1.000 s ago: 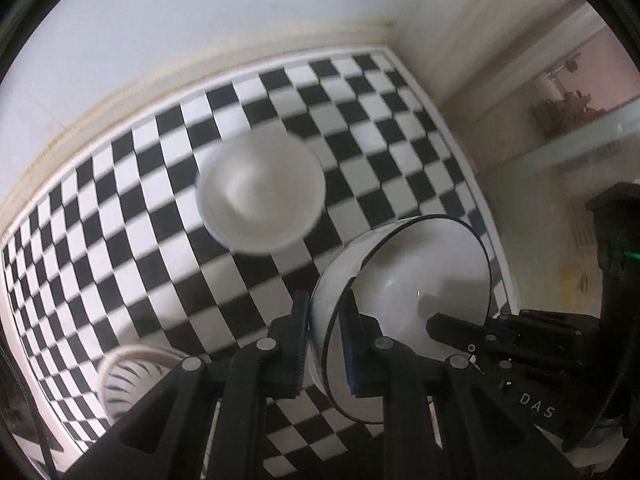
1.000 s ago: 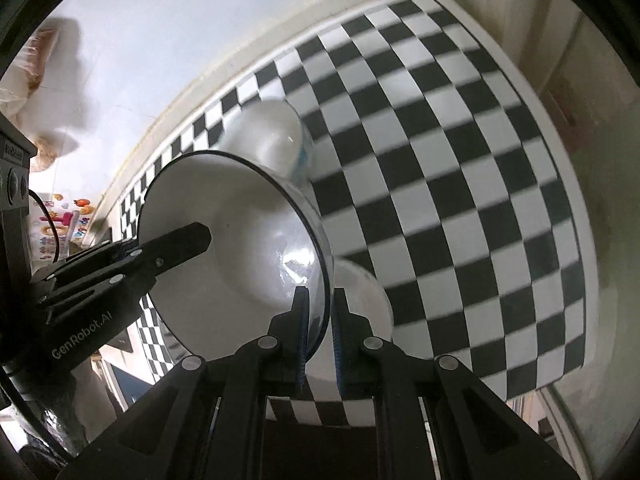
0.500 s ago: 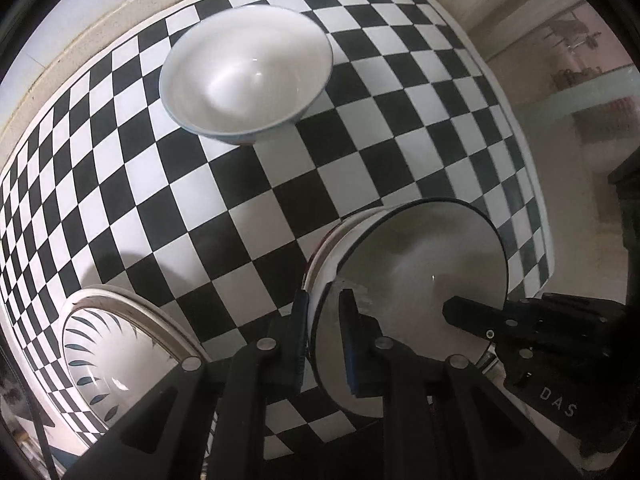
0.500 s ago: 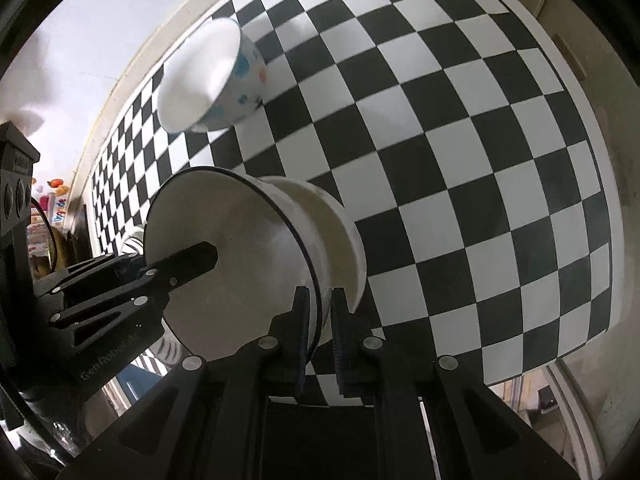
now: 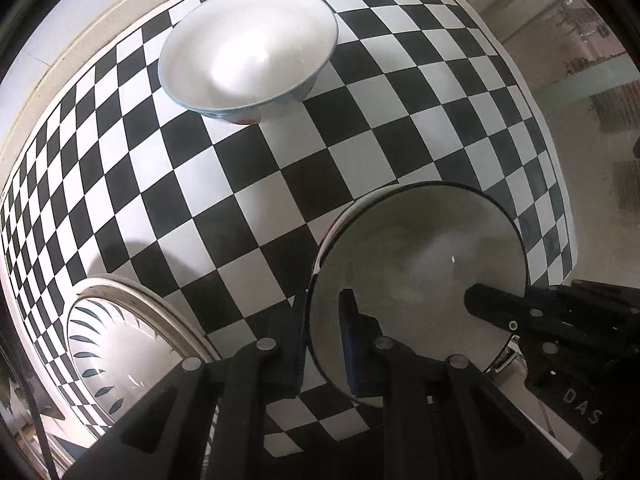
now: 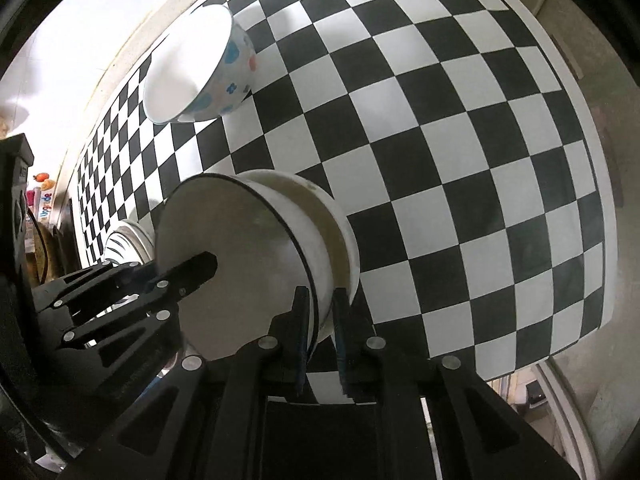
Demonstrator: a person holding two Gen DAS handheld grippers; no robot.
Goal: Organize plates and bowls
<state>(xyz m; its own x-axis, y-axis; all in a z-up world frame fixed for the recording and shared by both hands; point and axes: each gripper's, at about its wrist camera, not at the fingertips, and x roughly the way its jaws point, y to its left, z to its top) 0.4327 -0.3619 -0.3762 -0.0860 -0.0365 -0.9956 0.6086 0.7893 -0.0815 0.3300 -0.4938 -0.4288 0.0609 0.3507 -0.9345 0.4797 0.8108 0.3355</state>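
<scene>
Table [image 5: 256, 208]: black-and-white chequered top, set against a pale wall.

Patterned plate [image 5: 116, 344]: white with dark leaf-like marks round the rim, flat on the table at the left wrist view's lower left, just beside the left gripper [image 5: 324, 336]; nothing on it.

Spotted bowl [image 5: 248, 48]: white inside, blue and red spots outside, upright near the wall edge, well apart from both grippers.

Black-rimmed bowl [image 5: 416, 252]: white, thin black rim, nested in a second white bowl [image 6: 340, 232] that stands on the table.

Left gripper: jaws nearly closed, one finger outside and one inside the black-rimmed bowl's left rim, clamping its wall.

Right gripper [image 6: 320, 320]: jaws straddle the opposite rim, a narrow gap showing as they open.
</scene>
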